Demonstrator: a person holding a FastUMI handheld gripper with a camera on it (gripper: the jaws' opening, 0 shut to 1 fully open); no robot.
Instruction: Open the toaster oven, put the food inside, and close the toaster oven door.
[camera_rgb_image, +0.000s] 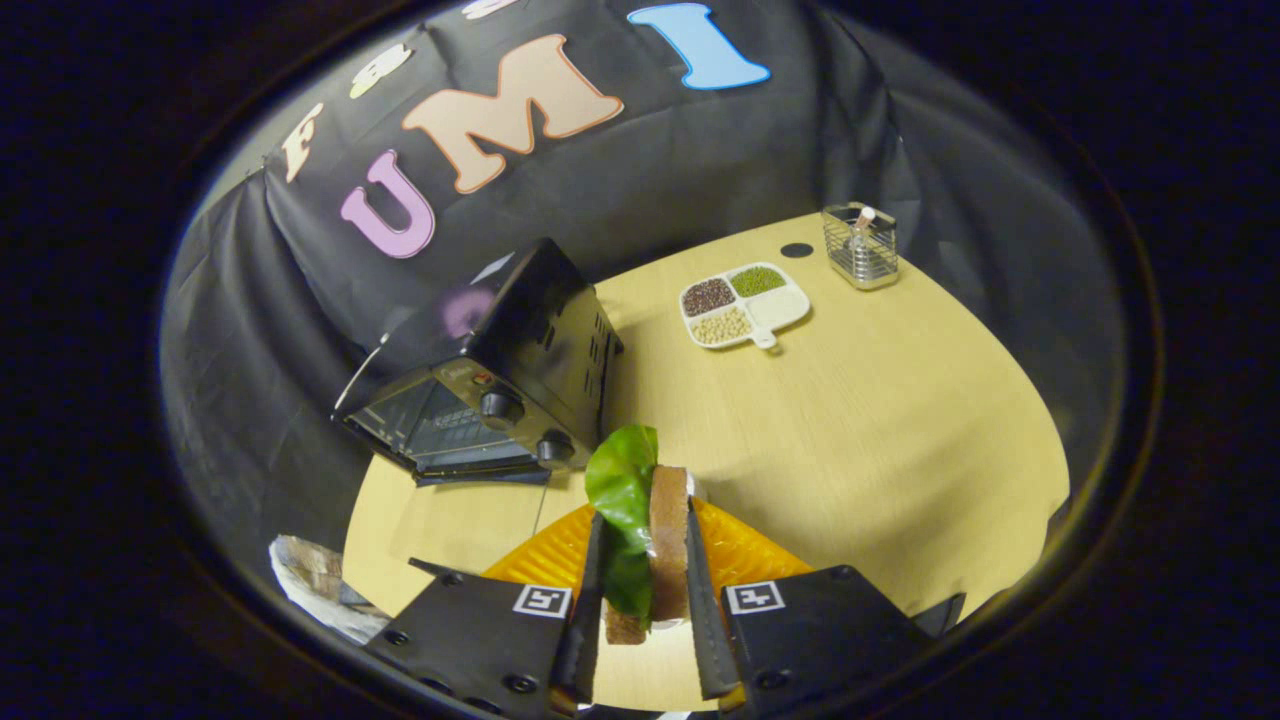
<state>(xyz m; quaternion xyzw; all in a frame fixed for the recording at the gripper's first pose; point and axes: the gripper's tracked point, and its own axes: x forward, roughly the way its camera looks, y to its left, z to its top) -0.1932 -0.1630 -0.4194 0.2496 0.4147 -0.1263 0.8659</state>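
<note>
The tongs (645, 590) are closed in on the sandwich (655, 545), one finger pressed to each flat side, so the food stands on edge between them with its long axis running straight ahead along the fingers, away from the camera and toward the far side of the desk (880, 430). A brown bread slice (668, 540) sits against the right finger, and a green lettuce leaf (622, 480) lies against the left one, its rounded tip poking out past the fingertips. Under and just ahead of the fingers there is an orange ribbed plate (740, 555), showing on both sides of the sandwich; whether the sandwich touches it or is lifted clear cannot be told. Ahead and to the left sits the black toaster oven (500, 370), resting on the desk against the cloth wall, turned at an angle so its glass door (425, 425) and two round knobs (502, 408) face toward the near left; the door looks closed, handle (355, 375) along its top edge. Well beyond the fingers, on the far part of the desk, is a white divided dish (745, 305) with four compartments of grains or beans, and further right a small wire basket (860, 245) holding something. Near the left finger's base, off the desk's edge, lies a crumpled bundle (315, 580), unclear what it is.
</note>
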